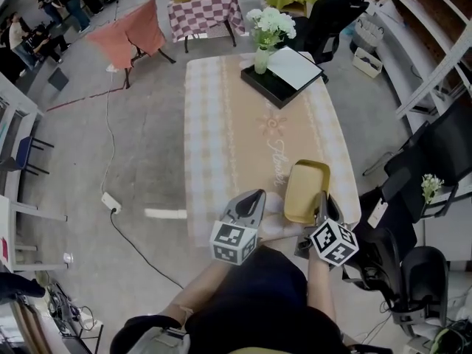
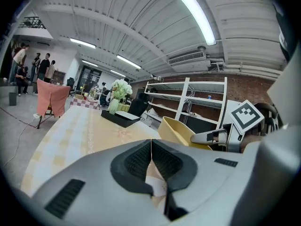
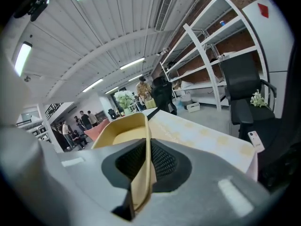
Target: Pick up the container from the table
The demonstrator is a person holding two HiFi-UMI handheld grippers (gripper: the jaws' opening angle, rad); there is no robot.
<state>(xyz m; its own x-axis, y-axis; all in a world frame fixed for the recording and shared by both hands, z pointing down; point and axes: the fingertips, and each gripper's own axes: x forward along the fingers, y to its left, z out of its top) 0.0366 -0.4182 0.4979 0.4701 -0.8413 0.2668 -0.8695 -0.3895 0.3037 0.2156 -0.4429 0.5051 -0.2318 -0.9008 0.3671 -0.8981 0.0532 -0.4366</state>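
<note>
- Container (image 1: 306, 190): yellow, oblong, over the near right corner of the table (image 1: 221, 124). It sits tilted; whether its far end is clear of the cloth cannot be told.
- Long axis: runs straight ahead of the right gripper (image 1: 322, 201), away from the person.
- Right gripper: jaws narrow, clamped on the container's near wall.
- Left gripper (image 1: 254, 198): jaws together, nothing evidently held, just beside the container's left side.
- Judgement: the lift rests on the right gripper.
</note>
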